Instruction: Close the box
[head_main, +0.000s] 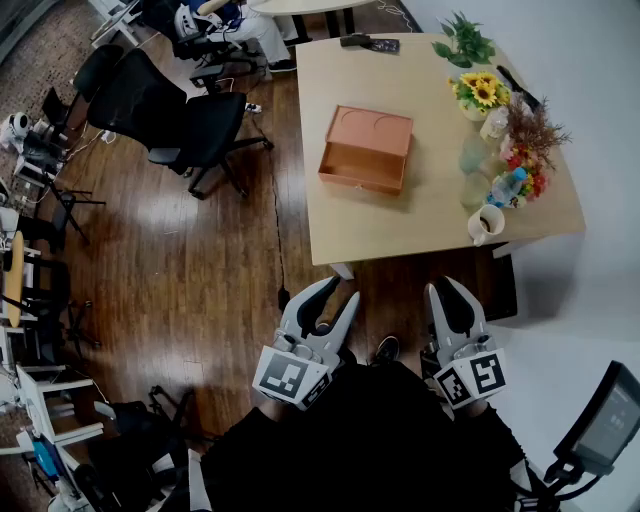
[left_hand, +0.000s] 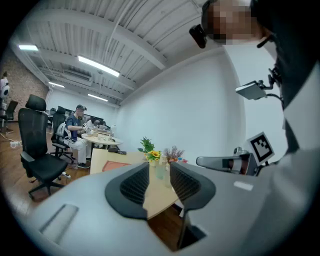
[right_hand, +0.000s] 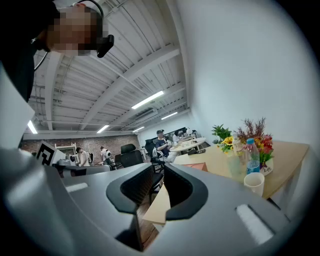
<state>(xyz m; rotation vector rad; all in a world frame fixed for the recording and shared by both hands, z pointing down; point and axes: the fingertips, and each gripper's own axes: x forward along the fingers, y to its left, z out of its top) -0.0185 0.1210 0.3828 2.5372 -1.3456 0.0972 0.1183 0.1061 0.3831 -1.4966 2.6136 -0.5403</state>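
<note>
Two grippers were held low in front of the person, short of the table. The fingers of the left gripper (head_main: 340, 292) stood apart with a clear gap, and nothing was gripped. In its own view only the far table edge and floor showed through the gap. The fingers of the right gripper (head_main: 444, 289) were parted by a narrower gap, also with nothing between them. Both grippers hung over the wooden floor (head_main: 210, 270), side by side and apart from each other. The orange box (head_main: 365, 148) lay on the table (head_main: 420, 220), toward its left half, well apart from both grippers. Along the table's right edge stood sunflowers (head_main: 480, 92), a bottle (head_main: 507, 186) and a white mug (head_main: 487, 223). A black chair (head_main: 190, 120) stood left of the table.
</note>
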